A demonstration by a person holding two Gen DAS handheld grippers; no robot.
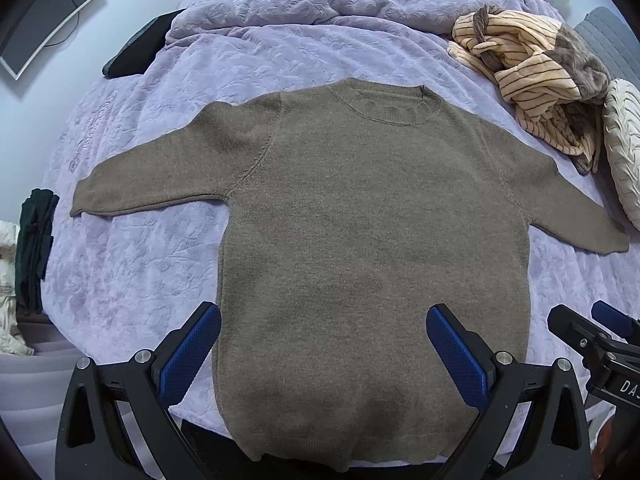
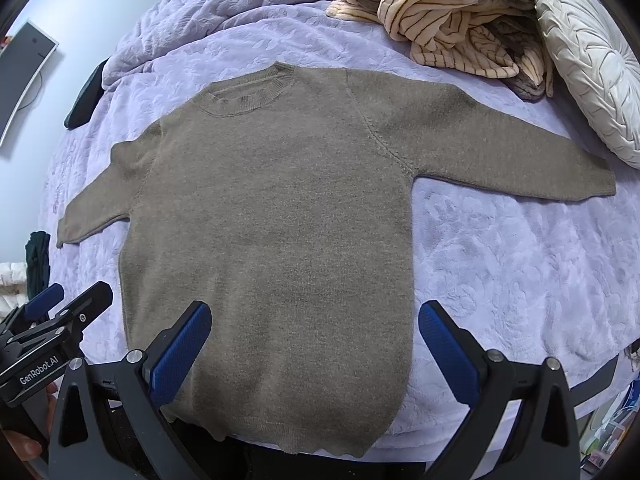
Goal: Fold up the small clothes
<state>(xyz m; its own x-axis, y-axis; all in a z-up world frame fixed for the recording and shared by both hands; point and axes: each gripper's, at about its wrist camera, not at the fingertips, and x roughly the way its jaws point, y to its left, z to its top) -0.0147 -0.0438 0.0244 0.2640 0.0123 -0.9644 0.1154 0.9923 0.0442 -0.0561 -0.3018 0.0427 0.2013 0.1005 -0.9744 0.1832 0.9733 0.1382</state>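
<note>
A small brown knit sweater [image 1: 360, 216] lies flat on a lavender bedspread [image 1: 132, 264], neck at the far side, both sleeves spread out, hem at the near edge. It also shows in the right wrist view [image 2: 272, 216]. My left gripper [image 1: 324, 320] is open and empty, above the sweater's lower body. My right gripper [image 2: 314, 316] is open and empty, above the sweater's lower right part. The right gripper shows at the left wrist view's right edge [image 1: 592, 332]; the left gripper shows at the right wrist view's left edge [image 2: 60, 304].
A heap of striped cream and grey-brown clothes [image 1: 532, 68] lies at the far right, next to a round white cushion [image 2: 592, 64]. A dark flat object [image 1: 136, 48] lies at the bed's far left. Dark clothing [image 1: 34, 236] hangs off the left edge. A monitor [image 1: 44, 16] stands beyond.
</note>
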